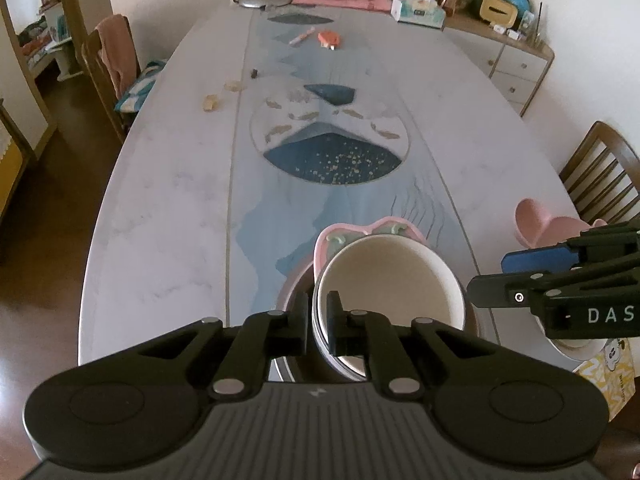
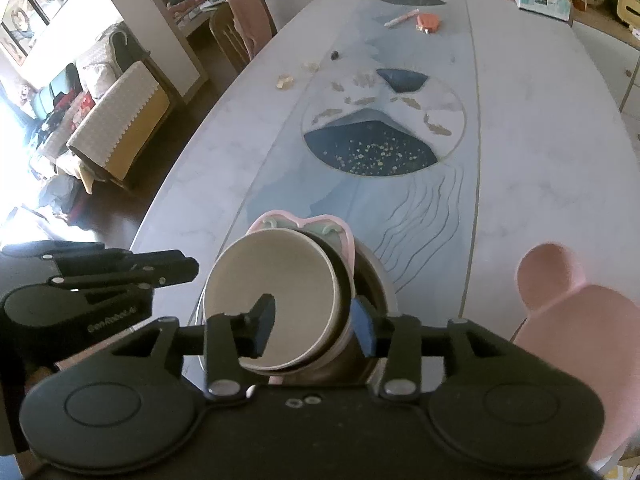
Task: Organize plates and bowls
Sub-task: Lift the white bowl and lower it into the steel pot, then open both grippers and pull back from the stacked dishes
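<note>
Cream bowl (image 1: 392,280) at the near end of the table (image 1: 160,220), tilted on top of a stack: a second bowl rim under it, then a pink-rimmed plate (image 1: 384,224), then a darker bowl (image 2: 380,280) at the bottom. Left gripper (image 1: 318,300) nearly closed across the bowl's left rim, one finger inside and one outside, apparently pinching it, probably to steady the tilt. Right gripper (image 2: 312,316) spread wide astride the right wall, inner finger clear of the cream surface, blue pad (image 2: 362,328) just outside, so not yet gripping. Seems meant as a two-sided lift to free the top bowl from the nest. Plenty of bare tabletop far and left for setting things down. Less room to the right, with a pink eared dish (image 2: 560,280) near the stack. Close to the near table edge, so little margin for a slip.
</note>
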The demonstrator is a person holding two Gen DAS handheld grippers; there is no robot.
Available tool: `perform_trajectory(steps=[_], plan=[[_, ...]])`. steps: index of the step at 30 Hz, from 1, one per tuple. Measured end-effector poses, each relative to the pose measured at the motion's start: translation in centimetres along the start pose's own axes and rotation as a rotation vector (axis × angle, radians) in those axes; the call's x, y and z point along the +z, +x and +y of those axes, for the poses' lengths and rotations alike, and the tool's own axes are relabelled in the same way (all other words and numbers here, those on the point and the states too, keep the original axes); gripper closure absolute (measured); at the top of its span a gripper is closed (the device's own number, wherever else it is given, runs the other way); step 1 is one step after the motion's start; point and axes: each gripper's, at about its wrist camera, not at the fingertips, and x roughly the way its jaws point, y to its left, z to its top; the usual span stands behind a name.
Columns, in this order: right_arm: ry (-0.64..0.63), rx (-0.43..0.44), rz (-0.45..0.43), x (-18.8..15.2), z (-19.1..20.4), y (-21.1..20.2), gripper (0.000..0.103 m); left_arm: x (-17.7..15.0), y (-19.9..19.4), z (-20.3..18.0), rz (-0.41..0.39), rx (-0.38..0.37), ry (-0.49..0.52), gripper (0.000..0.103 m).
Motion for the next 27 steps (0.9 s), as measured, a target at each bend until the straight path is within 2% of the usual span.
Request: perform_trajectory(steps=[6, 8, 10, 11, 12, 14, 22, 27], plan=[[0.000, 0.006, -0.031, -0.5, -0.1, -1.0, 0.046, -0.6, -0.9, 0.5, -0.023, 0.005, -0.009, 0.094], [0.004, 0.010, -0.043, -0.8, -0.3, -1.4, 0.038, -0.8, -1.1, 0.7, -0.026, -0.004, -0.014, 0.093], [0.004, 0.012, -0.053, -1.1, -0.4, -1.8, 0.038, -1.0, -1.4, 1.0, -0.031, -0.009, -0.018, 0.083], [0.004, 0.013, -0.056, -1.2, -0.5, -2.0, 0.035, -1.1, -1.4, 1.1, -0.035, -0.008, -0.020, 0.069], [0.007, 0.013, -0.061, -1.3, -0.6, -2.2, 0.033, -1.3, -1.6, 1.2, -0.046, -0.003, -0.023, 0.049], [0.014, 0.014, -0.073, -1.6, -0.8, -2.6, 0.029, -1.6, -2.1, 1.5, -0.078, 0.008, -0.030, 0.029], [0.019, 0.029, -0.086, -3.1, -1.5, -2.7, 0.015, -2.3, -1.5, 3.1, -0.077, 0.006, -0.042, 0.028], [0.047, 0.007, -0.089, -4.4, -2.6, -1.7, 0.011, -3.2, 0.5, 4.5, -0.043, -0.012, -0.057, 0.028]])
